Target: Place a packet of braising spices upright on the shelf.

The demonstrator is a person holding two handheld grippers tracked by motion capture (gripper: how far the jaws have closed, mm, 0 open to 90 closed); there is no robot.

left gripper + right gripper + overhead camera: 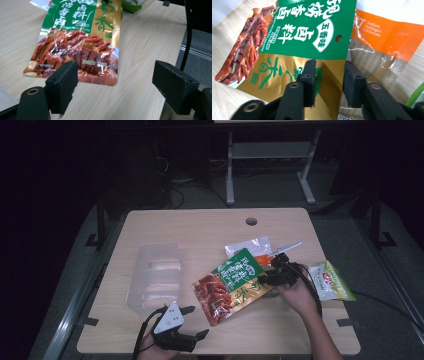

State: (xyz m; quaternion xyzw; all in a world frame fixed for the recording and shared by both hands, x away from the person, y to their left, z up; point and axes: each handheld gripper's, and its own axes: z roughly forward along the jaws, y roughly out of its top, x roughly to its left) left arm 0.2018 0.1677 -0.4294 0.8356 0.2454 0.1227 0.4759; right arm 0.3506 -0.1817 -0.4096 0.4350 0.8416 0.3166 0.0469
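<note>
Table [200, 227] of pale wood stands lit in a dark room

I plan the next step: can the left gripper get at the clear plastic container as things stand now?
Probably yes. The left gripper stands open near the table's front edge, and the clear plastic container lies just beyond it with bare wood between. The spice packet lies off to the side.

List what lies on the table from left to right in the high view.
Clear plastic tray → left hand-held gripper → green and red food pouch → right hand-held gripper → small green and white packet.
</note>
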